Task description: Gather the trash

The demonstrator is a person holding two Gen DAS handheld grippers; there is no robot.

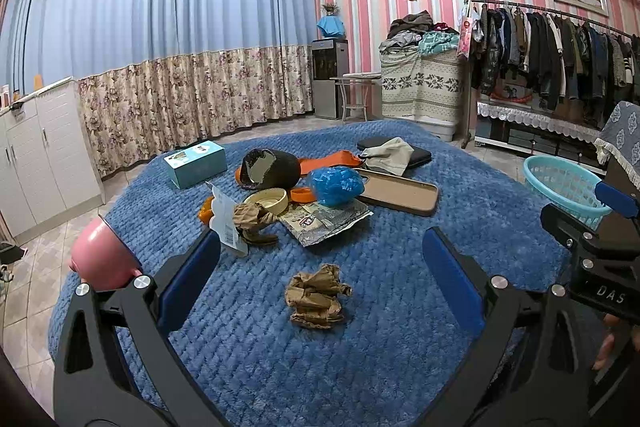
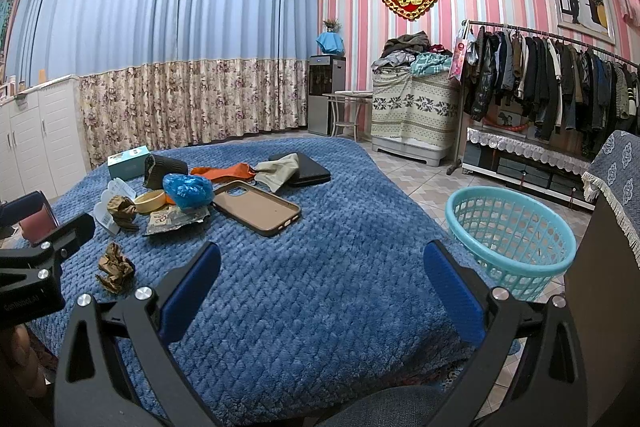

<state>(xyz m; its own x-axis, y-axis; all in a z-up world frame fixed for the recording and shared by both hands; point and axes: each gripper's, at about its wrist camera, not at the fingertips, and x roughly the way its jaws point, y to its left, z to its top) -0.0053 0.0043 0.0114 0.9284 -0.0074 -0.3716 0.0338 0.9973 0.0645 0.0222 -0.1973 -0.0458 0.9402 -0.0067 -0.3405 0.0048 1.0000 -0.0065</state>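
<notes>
A crumpled brown paper wad (image 1: 317, 297) lies on the blue blanket (image 1: 400, 367), between the fingers of my left gripper (image 1: 320, 263), which is open and empty above it. The wad also shows in the right wrist view (image 2: 115, 267). Farther back lie a second brown paper wad (image 1: 252, 221), a foil wrapper (image 1: 326, 221), a white tag (image 1: 226, 223) and a blue plastic bag (image 1: 335, 185). My right gripper (image 2: 322, 269) is open and empty over bare blanket. A teal basket (image 2: 508, 233) stands on the floor to its right.
A brown phone case (image 2: 256, 207), a tan bowl (image 1: 267, 200), a black pouch (image 1: 272, 169), an orange cloth (image 1: 328, 161), a teal box (image 1: 196, 163), a black case under beige cloth (image 1: 394, 155) and a pink cup (image 1: 104, 259) sit on the bed. A clothes rack (image 2: 560, 87) stands at right.
</notes>
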